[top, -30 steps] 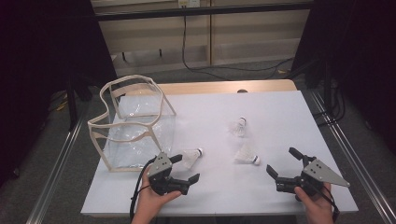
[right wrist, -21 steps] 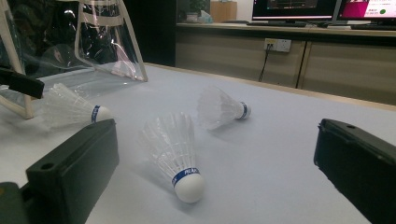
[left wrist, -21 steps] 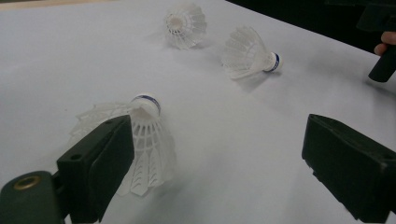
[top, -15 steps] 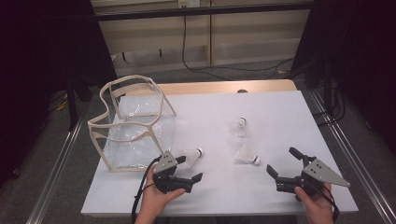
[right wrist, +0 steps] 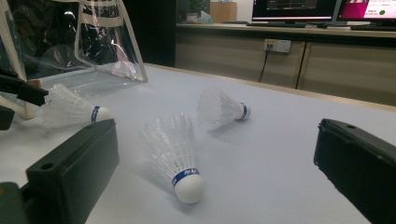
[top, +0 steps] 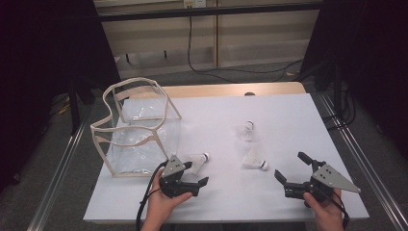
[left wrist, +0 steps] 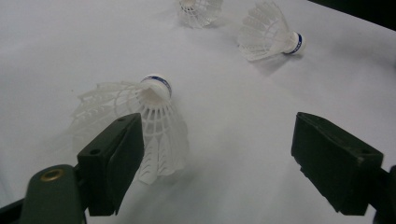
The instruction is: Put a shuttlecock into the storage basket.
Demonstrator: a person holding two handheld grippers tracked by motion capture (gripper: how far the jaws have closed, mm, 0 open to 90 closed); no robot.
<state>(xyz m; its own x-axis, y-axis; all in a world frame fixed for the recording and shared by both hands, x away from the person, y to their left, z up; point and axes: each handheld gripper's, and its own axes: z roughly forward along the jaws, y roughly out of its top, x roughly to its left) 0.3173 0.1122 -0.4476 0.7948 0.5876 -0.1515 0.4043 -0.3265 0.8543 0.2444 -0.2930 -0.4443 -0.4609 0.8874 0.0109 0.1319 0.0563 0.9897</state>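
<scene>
High view: three white feather shuttlecocks lie on their sides on the white surface (top: 288, 115), to the right of the clear plastic bag (top: 137, 127) with cream trim that stands open at the surface's left side. That bag is the landmark for what follows.

The nearest shuttlecock (top: 196, 160) lies just off the bag's front right corner. Its long axis runs roughly left to right, with the blue-banded cork tip pointing away from the bag and the feather skirt toward it. In the left gripper view this shuttlecock (left wrist: 149, 121) has its cork turned up and away from the camera, and the skirt fans toward the left jaw.

The left hand-held gripper (top: 192, 175) sits just in front of the bag's right corner. Its jaws have just been closing but stand apart; the left jaw is by the feather skirt while the right jaw stands well clear, so nothing is clamped.

The middle shuttlecock (top: 254, 161) lies farther right of the bag, cork pointing right and toward the person. The far shuttlecock (top: 245, 131) lies beyond it, cork pointing up-right, away from the bag.

The right hand-held gripper (top: 291, 168) is farthest from the bag, near the surface's front right. Its jaws are spread wide and empty, aimed at the middle shuttlecock.
</scene>
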